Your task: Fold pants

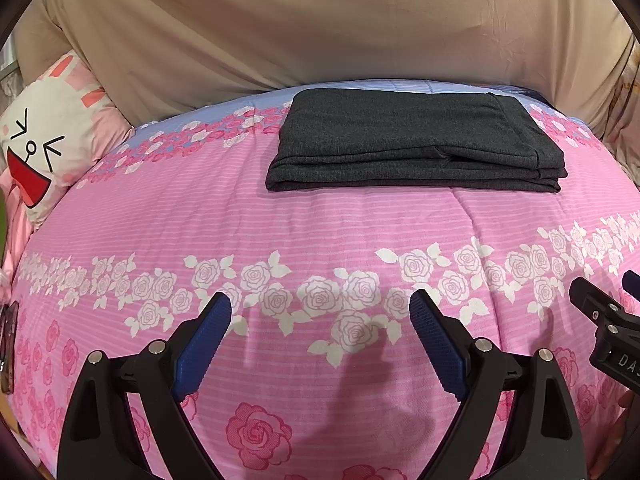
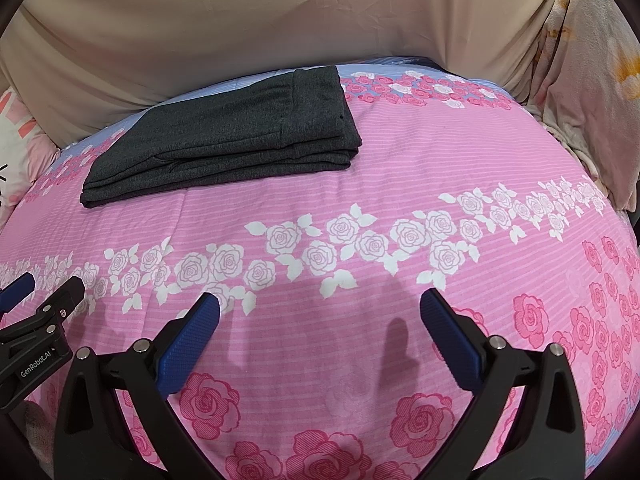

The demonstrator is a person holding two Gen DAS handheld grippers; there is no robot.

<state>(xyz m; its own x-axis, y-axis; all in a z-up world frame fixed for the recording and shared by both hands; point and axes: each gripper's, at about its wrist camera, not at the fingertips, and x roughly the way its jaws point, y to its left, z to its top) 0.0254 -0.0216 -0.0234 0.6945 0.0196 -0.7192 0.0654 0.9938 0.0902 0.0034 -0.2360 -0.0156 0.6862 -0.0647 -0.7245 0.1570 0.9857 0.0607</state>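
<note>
The dark grey pants (image 1: pixel 416 140) lie folded in a flat rectangular stack at the far side of the pink rose-patterned bedspread (image 1: pixel 320 224); they also show in the right wrist view (image 2: pixel 224 136), up and to the left. My left gripper (image 1: pixel 320 304) is open and empty, hovering over the bedspread well short of the pants. My right gripper (image 2: pixel 319 304) is open and empty too, beside the left one, also well back from the pants. The right gripper's edge shows in the left wrist view (image 1: pixel 608 320), and the left gripper's edge shows in the right wrist view (image 2: pixel 40 312).
A beige sheet-covered headboard or wall (image 1: pixel 320 32) rises behind the bed. A cartoon rabbit pillow (image 1: pixel 48 136) lies at the far left. A floral pillow or cover (image 2: pixel 592 80) sits at the far right. A dark object (image 1: pixel 8 344) lies at the left edge.
</note>
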